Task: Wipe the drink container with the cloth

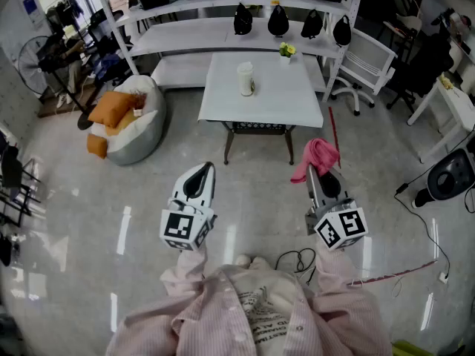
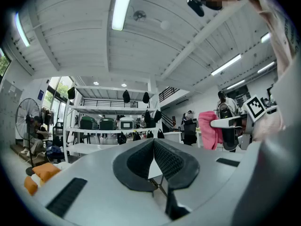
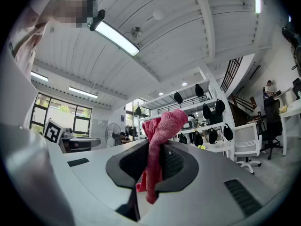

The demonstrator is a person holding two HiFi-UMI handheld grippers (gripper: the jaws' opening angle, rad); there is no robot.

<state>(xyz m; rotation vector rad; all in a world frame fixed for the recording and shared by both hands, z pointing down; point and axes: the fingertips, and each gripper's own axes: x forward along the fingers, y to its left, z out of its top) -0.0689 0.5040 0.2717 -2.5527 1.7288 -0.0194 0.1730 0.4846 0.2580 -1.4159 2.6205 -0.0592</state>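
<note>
The drink container [image 1: 246, 78] is a pale cup standing upright on a white table [image 1: 282, 106] across the floor, well ahead of both grippers. A pink cloth [image 1: 317, 158] hangs from my right gripper [image 1: 320, 170], whose jaws are shut on it; in the right gripper view the cloth [image 3: 157, 145] bunches above the pads and trails below. My left gripper [image 1: 199, 178] is held beside it at the same height, shut with nothing between its pads [image 2: 164, 158]. From the left gripper view the right gripper and its cloth [image 2: 209, 128] show off to the right.
A small yellow flower pot [image 1: 286, 51] stands at the table's far edge. White shelves [image 1: 223, 35] with dark bags run behind it. A beanbag with orange cushions [image 1: 126, 117] lies left, a white chair [image 1: 367, 65] right, a black device [image 1: 451, 175] and cables on the floor at right.
</note>
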